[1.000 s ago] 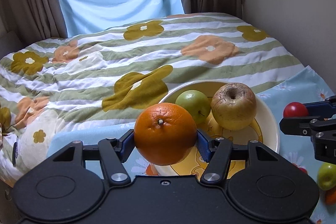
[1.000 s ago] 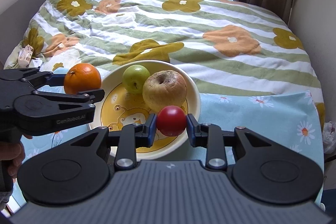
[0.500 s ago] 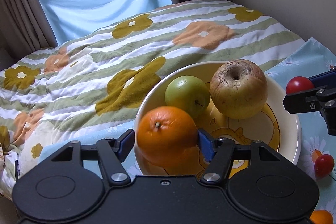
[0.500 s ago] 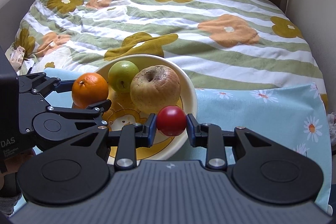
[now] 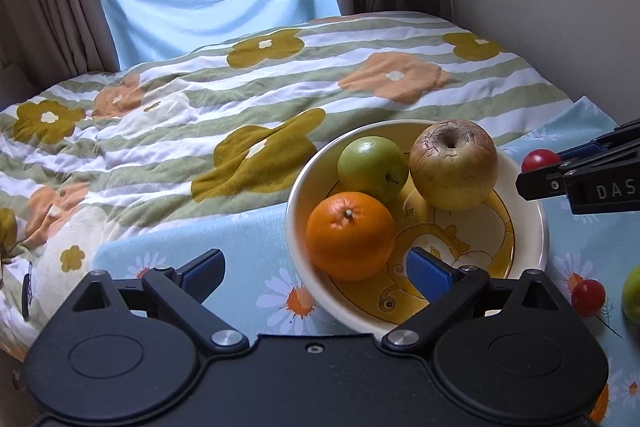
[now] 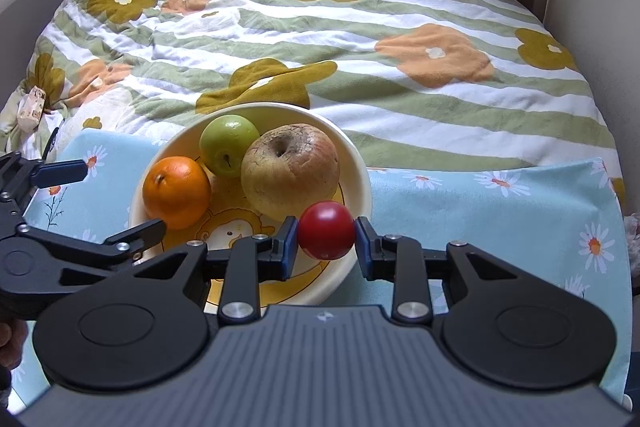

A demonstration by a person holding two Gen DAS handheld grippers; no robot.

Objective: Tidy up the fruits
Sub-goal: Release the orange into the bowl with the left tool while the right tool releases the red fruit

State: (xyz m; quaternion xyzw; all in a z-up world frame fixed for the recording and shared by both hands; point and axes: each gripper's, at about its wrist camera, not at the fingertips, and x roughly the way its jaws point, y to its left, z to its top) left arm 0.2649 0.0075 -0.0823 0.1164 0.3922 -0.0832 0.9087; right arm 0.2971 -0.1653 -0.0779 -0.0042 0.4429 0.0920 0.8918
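1. Since the earlier frame, the left gripper [image 5: 316, 269] has let go of the orange [image 5: 350, 235]. Its jaws have just been opening, and the fruit now sits in the bowl [image 5: 534, 227] by the near left rim, with no pad pressing on it.

2. Left side first: the left gripper's jaws stand wide. One blue pad hangs outside the bowl over the daisy-print cloth [image 5: 256, 239]. The other pad is inside the bowl, just beside the orange; whether it touches the peel I cannot tell.

3. In the middle, the bowl holds three fruits: the orange at the near left, a green apple [image 6: 229, 145] behind it, and a large russet apple [image 6: 291, 170] to the right of both.

4. Moving right, the right gripper [image 6: 326, 241] is clamped on a small red fruit [image 6: 327, 235], a pad on each flank, jaws narrow. It hangs over the bowl's near right rim, just in front of the russet apple.

5. The relation that matters: free floor of the bowl lies ahead and to the left of the red fruit, between the orange and the russet apple. The right hand is nearer that gap, and my guess is it sets the fruit down there.

6. Farthest right, more fruit waits on the cloth outside the bowl: another small red fruit [image 5: 588, 298] and a green one [image 5: 632, 293] at the frame edge.
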